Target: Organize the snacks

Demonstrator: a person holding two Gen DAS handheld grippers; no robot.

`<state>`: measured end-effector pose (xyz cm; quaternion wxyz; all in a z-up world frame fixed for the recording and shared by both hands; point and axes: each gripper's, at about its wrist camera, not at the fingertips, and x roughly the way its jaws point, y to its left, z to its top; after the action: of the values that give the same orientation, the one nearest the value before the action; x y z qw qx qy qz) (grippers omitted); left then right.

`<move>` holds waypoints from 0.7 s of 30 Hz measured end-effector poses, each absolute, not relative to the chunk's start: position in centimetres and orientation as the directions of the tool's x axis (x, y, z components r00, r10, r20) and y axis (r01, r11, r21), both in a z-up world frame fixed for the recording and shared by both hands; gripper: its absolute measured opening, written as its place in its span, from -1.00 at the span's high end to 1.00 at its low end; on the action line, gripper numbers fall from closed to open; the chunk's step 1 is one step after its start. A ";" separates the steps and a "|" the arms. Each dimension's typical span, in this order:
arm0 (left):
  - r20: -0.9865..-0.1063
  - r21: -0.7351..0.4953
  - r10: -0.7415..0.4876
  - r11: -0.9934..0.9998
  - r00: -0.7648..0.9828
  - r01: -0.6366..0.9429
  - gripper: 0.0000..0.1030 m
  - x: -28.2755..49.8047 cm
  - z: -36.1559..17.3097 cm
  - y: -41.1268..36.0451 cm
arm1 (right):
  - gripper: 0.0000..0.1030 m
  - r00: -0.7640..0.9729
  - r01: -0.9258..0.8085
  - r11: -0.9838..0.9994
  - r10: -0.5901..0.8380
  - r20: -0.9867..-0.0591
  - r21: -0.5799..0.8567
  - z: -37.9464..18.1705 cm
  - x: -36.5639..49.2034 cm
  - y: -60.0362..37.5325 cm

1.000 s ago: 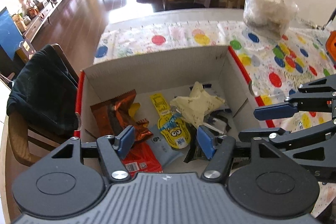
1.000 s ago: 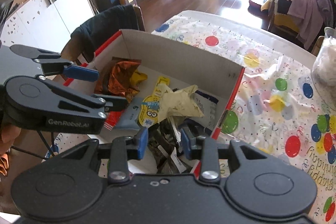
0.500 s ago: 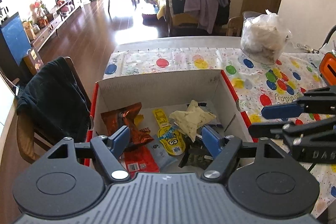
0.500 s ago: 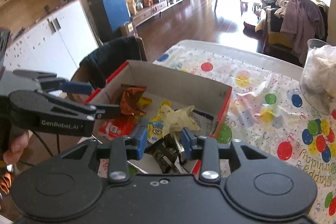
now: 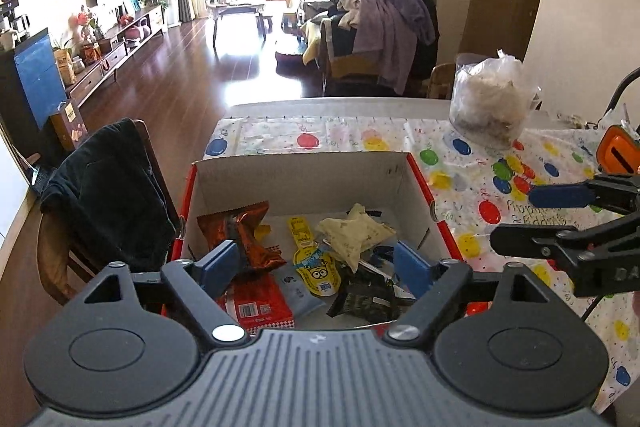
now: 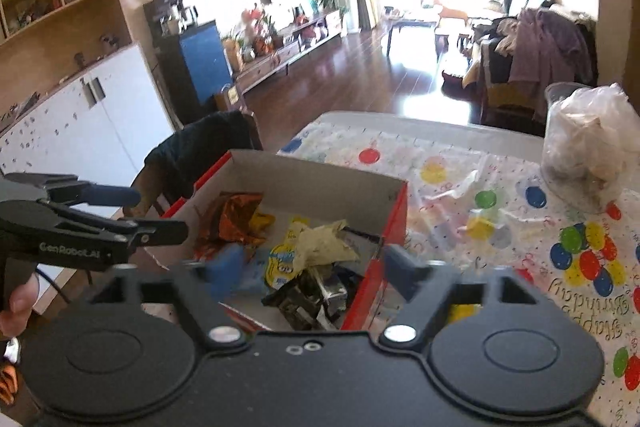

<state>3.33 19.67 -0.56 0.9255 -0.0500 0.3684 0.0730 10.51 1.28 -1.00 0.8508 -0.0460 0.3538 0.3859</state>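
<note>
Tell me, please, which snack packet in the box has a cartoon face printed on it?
The yellow packet lying in the middle of the cardboard box, between the crumpled orange wrapper and the pale cream packet; only it shows a goggle-eyed face.

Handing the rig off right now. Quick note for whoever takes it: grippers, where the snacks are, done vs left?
Left gripper: jaws opening, nothing between them, above the box's near end.
Right gripper: jaws opening, empty, over the box's near right corner.
Snacks: all visible ones lie in the cardboard box: orange packet, red packet, yellow cartoon pouch, cream wrapper, dark packets.
Done: snacks are boxed, loosely piled.
Left: none visible loose on the tablecloth; maybe tidy the pile. The clear bag stands outside the box; contents unclear.
</note>
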 end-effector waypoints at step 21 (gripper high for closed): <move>-0.682 -0.126 0.096 0.961 0.725 -0.245 -1.00 0.8 -2.1 20.0 | -0.99 0.472 -0.723 0.669 0.661 -0.584 0.173 -0.9 7.9 1.0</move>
<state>0.81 20.00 -2.11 0.9230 -0.1039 0.3588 0.0923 7.91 0.97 -0.94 0.8565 -0.0489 0.3176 0.4039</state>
